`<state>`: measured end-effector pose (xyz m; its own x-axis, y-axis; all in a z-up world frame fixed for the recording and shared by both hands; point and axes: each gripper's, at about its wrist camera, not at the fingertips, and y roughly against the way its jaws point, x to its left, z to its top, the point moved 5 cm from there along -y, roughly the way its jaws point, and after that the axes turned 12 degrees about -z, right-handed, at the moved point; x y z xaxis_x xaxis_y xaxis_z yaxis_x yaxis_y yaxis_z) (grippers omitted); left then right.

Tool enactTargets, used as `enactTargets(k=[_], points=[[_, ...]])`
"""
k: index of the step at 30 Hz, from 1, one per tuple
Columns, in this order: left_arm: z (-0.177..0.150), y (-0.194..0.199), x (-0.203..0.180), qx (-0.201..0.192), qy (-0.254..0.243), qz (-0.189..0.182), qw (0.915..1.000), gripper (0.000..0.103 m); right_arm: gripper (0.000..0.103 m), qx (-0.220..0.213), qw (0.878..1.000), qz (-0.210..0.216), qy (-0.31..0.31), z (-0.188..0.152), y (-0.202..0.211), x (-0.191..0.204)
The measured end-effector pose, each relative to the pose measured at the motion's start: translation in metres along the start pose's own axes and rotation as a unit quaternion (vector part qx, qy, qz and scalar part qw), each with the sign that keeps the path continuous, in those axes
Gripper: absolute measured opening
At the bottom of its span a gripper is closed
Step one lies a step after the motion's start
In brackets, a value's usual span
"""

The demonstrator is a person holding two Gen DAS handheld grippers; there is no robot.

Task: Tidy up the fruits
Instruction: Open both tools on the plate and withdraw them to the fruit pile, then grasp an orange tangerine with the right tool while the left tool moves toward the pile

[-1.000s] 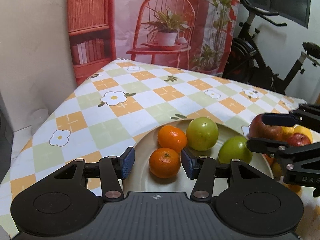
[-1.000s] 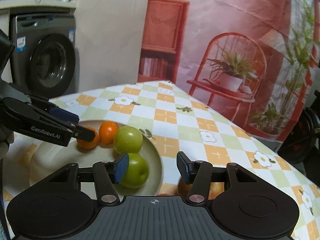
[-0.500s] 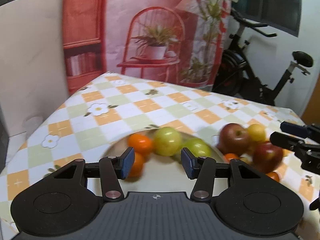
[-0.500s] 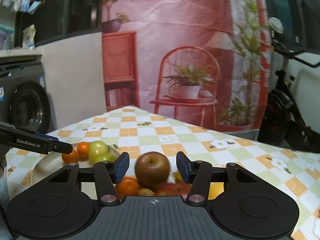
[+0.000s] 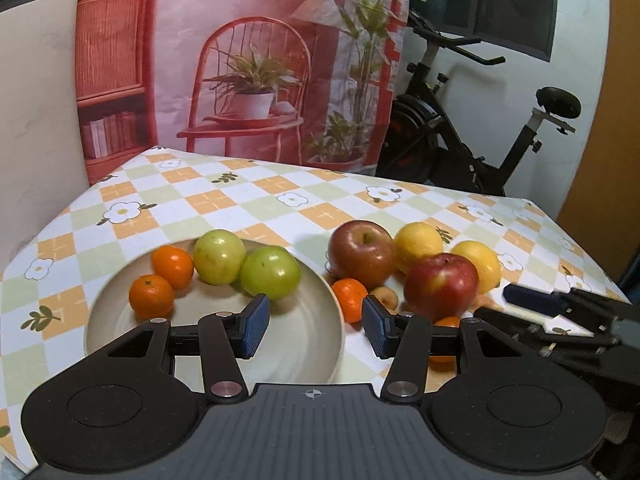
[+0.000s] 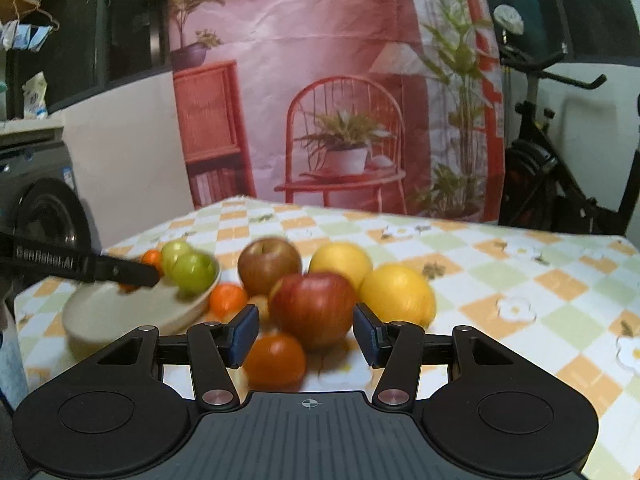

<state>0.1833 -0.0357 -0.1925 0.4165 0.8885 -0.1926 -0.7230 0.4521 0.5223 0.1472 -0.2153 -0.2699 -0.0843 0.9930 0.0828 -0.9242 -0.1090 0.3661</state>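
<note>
Fruits heaped on the tabletop (image 5: 248, 196): a red apple (image 6: 314, 310) sits just ahead of the right gripper (image 6: 306, 334), unclenched; left gripper (image 5: 316, 326), also empty, hovers over the plate (image 5: 280, 344)

Orange (image 5: 447, 322) largely hidden behind left gripper (image 5: 316, 326); right gripper (image 5: 560, 312) cut off by frame edge; plate (image 6: 132, 312) and green fruits (image 6: 192, 266) motion-blurred.
</note>
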Motion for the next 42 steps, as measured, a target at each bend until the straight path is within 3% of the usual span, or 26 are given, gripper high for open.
enactTargets(k=[3, 13, 17, 42], points=[[-0.002, 0.002, 0.002, 0.0, 0.002, 0.006, 1.0, 0.054, 0.048, -0.004, 1.0, 0.006, -0.001, 0.0, 0.0, 0.002], [-0.008, 0.005, 0.007, 0.001, 0.013, 0.022, 0.9997, 0.054, 0.048, 0.054, 0.997, 0.039, 0.038, -0.002, -0.019, 0.026], [-0.009, 0.005, 0.006, 0.001, 0.012, 0.02, 0.9997, 0.054, 0.049, 0.06, 0.995, 0.028, 0.072, -0.005, -0.022, 0.04], [-0.019, 0.002, 0.008, 0.012, 0.019, 0.014, 0.9997, 0.053, 0.041, 0.088, 0.994, 0.019, 0.055, -0.008, -0.032, 0.032]])
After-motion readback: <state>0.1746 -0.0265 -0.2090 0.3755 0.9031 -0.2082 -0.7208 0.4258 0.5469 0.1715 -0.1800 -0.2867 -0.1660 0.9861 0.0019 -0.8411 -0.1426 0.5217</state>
